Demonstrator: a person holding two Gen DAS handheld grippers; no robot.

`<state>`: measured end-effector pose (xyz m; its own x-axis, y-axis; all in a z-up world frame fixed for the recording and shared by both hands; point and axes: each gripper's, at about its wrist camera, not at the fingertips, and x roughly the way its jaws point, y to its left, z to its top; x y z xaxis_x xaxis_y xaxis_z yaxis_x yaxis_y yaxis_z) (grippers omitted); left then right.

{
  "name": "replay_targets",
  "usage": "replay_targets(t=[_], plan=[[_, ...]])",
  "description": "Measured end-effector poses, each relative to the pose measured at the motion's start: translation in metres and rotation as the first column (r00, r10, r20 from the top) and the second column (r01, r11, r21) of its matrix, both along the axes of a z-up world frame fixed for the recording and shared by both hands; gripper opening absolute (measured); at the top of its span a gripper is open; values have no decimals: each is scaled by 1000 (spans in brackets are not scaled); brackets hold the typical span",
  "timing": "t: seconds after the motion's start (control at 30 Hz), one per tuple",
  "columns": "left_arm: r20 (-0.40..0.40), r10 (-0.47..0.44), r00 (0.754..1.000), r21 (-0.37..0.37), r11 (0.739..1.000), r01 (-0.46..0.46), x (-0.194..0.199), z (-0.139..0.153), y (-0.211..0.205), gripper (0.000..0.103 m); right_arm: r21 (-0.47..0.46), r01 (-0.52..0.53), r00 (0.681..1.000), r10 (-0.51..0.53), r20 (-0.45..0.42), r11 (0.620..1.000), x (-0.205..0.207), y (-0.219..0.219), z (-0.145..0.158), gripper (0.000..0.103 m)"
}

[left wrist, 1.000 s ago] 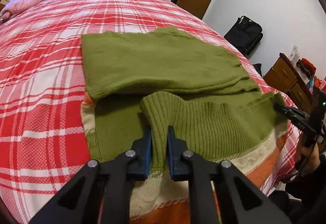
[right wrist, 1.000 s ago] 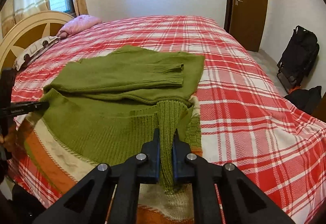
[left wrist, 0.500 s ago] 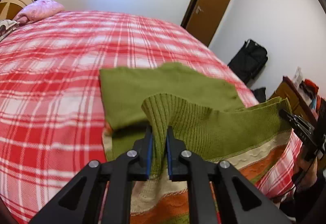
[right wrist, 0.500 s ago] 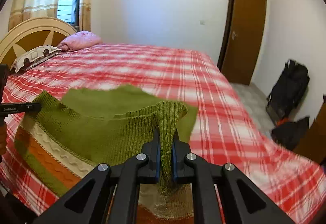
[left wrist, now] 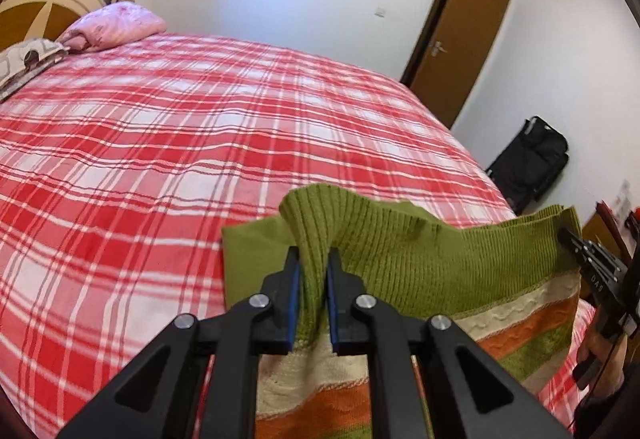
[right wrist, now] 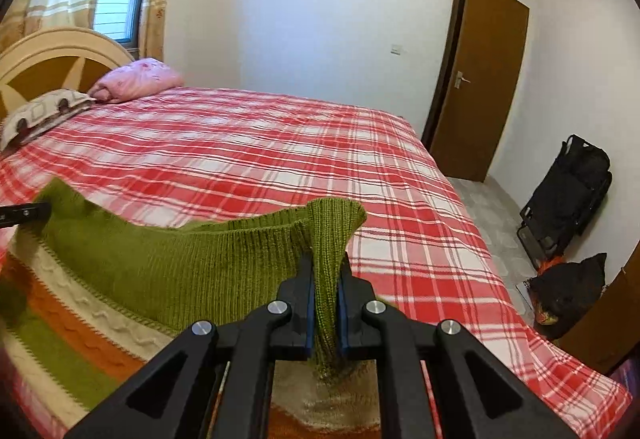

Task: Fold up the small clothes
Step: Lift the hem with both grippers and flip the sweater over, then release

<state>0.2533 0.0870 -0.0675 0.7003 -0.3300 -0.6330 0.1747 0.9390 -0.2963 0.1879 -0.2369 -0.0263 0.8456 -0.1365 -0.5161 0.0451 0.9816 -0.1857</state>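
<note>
Left wrist view first: the left gripper [left wrist: 312,279] is clenched on the ribbed green hem of the sweater [left wrist: 432,259], a tuft of knit bunched up between the blue pads. Off at the right edge of that same view the right gripper [left wrist: 570,239] pinches the other corner of the hem. Over to the right wrist view, and the right gripper [right wrist: 325,287] is clamped hard on its fold of green ribbing, with the hem stretched away to the left toward the other tool.

So the sweater's bottom edge is up in the air, held taut between both tools above the red plaid bed [left wrist: 200,143], striped orange and cream bands hanging below. A flat green part of it lies on the bed beyond the raised hem.

My read: this is the fold-over step, hem lifted and ready to travel toward the far end of the garment. What comes next wants both corners carried forward level and together, then lowered square onto the flat part before either grip lets go. Uneven hands would skew the fold.
</note>
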Motion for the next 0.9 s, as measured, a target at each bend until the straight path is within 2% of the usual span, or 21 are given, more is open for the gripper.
replay_targets(t=[0.27, 0.37, 0.43, 0.57, 0.63, 0.7, 0.9], plan=[[-61, 79, 995, 6, 997, -79, 51, -30, -7, 12, -20, 72, 996, -73, -56, 997, 61, -8, -45, 8], [-76, 100, 992, 60, 994, -95, 64, -44, -18, 12, -43, 91, 991, -95, -94, 995, 77, -14, -66, 8], [-104, 110, 988, 71, 992, -103, 70, -55, -19, 12, -44, 104, 987, -109, -119, 994, 82, -18, -78, 8], [-125, 124, 984, 67, 991, -116, 72, -68, -16, 13, -41, 104, 984, -109, -142, 994, 87, -21, -85, 8], [-122, 138, 983, 81, 988, -129, 72, -69, -16, 21, -47, 94, 974, -102, -200, 994, 95, -21, -93, 9], [-131, 145, 981, 82, 988, -135, 74, -73, -16, 23, -54, 88, 963, -98, -250, 995, 103, -20, -100, 9], [-132, 144, 981, 106, 986, -131, 75, -72, -21, 30, -148, 80, 958, -117, -261, 986, 103, -8, -102, 10]])
